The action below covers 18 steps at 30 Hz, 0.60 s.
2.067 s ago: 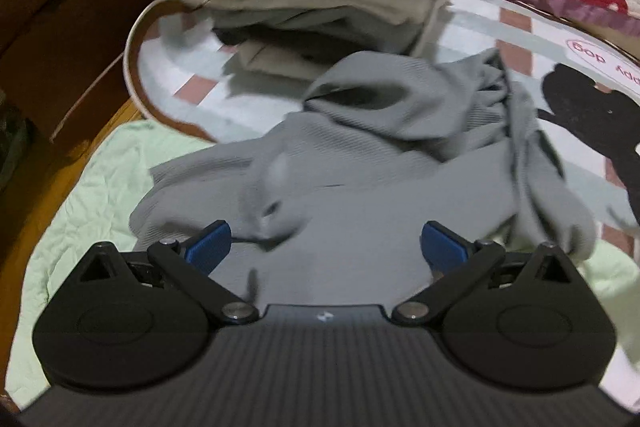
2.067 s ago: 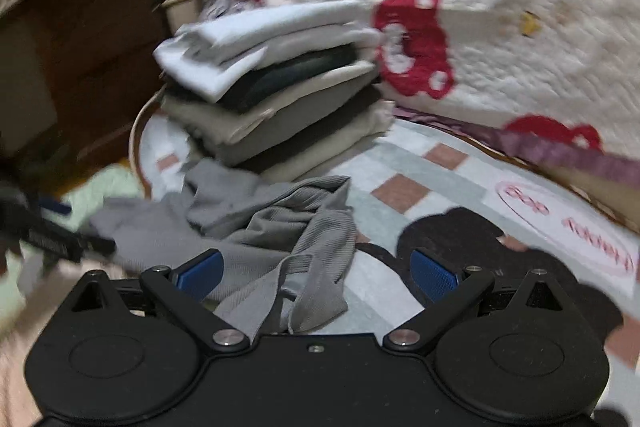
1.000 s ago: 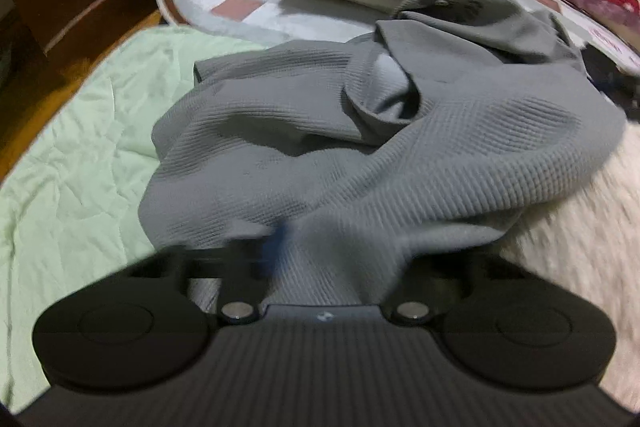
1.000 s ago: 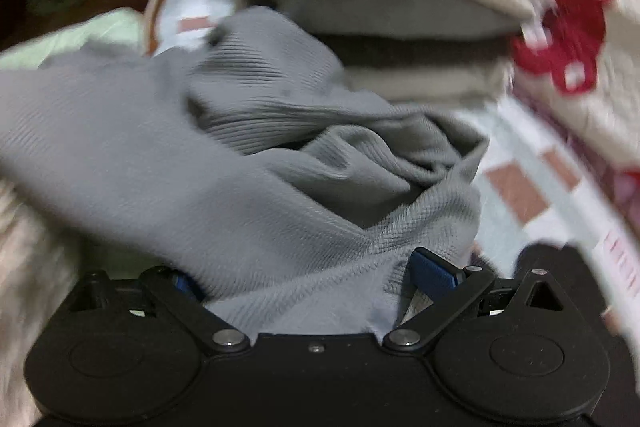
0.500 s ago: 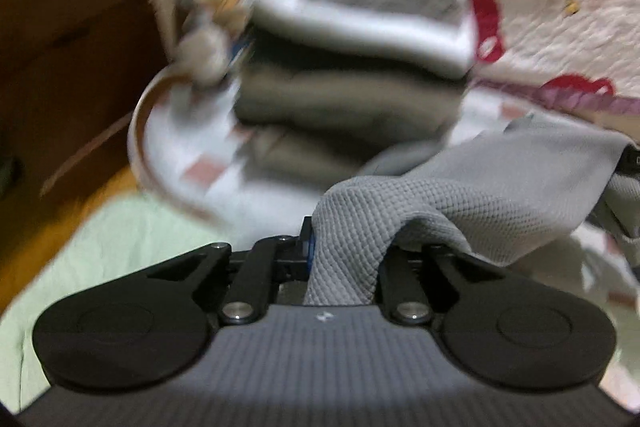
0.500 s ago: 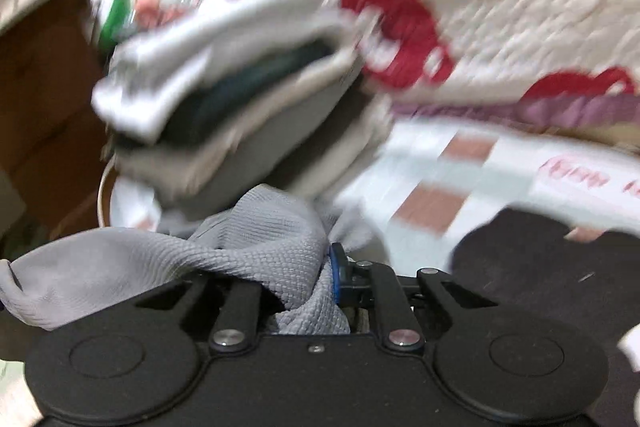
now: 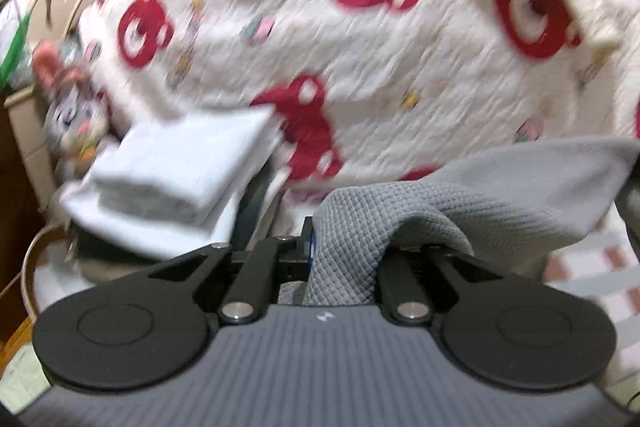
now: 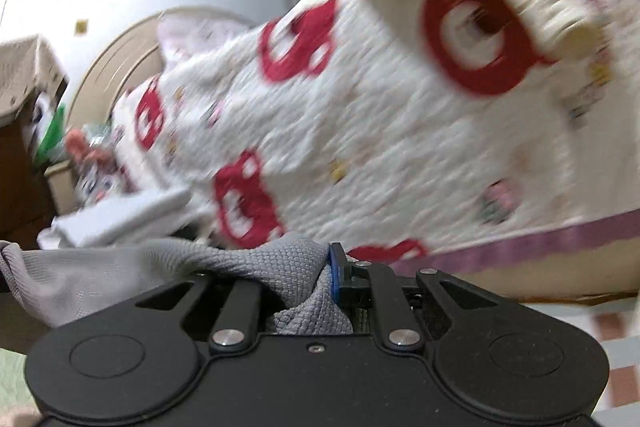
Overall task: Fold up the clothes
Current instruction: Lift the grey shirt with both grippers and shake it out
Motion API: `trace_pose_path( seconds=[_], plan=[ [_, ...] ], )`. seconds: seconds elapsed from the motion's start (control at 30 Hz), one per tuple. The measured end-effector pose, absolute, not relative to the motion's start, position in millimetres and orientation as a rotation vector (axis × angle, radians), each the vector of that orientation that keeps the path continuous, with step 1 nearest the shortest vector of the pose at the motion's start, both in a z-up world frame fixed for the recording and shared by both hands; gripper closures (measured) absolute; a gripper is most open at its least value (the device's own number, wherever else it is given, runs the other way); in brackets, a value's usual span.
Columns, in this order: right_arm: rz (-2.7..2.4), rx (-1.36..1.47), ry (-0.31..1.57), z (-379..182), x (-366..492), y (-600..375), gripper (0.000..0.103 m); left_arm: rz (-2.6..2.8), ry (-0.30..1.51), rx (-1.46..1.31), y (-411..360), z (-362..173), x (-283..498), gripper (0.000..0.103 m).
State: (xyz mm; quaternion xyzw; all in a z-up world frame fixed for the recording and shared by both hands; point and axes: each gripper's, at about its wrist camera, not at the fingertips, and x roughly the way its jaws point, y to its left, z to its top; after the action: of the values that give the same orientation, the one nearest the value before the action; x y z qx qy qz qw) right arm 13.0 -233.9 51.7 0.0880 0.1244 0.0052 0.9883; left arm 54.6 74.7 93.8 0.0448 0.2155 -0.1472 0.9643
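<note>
**Both grippers hold the grey top up off the bed**

The left gripper [image 7: 344,247] is pinched tight on a bunch of the grey top [image 7: 460,211]; the waffle cloth bulges out over its right finger and runs off to the right edge of the frame. The right gripper [image 8: 316,279] has the same garment: its jaws have just been closing and now stand narrow, with a wad of the grey top [image 8: 256,263] clamped against the blue pad [image 8: 332,275]. From there the cloth stretches to the left edge of that frame. So the top hangs between the two grippers, lifted, low in the middle of both views.

Behind it, a white quilt [image 7: 400,67] with red bears fills the upper frame. A stack [image 7: 180,167] of folded clothes sits at mid left, with a soft toy [image 7: 72,115] further left. Both views are blurred.

The step in hand looks like the lift and spread before the first fold. To do it well:
- Draw the grippers apart until the held edge is straight, not sagging.
- Keep both at one height so the cloth hangs square.
- Stay clear of the stack at left when swinging the top.
- Each grip holds a bunched wad, so it is hard to tell which part of the top is caught; check before laying it flat.
</note>
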Motion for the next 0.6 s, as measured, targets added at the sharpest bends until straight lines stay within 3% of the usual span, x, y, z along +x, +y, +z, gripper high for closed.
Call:
trace_pose_path(
  seconds=[0.2,0.37,0.6],
  plan=[
    [-0.032,0.152,0.222,82.9,-73.1,-274.4,0.088,-0.448,0.322,0.057,31.7,132.6,21.0,0.094],
    [-0.056,0.158,0.245,86.8,-127.4,-295.4,0.088,-0.59,0.371,-0.029,16.6,140.3,4.2,0.095],
    [0.011,0.163,0.382,28.0,-166.5,-306.3,0.087,-0.584,0.485,0.055,0.6,91.9,1.8,0.094]
  ],
)
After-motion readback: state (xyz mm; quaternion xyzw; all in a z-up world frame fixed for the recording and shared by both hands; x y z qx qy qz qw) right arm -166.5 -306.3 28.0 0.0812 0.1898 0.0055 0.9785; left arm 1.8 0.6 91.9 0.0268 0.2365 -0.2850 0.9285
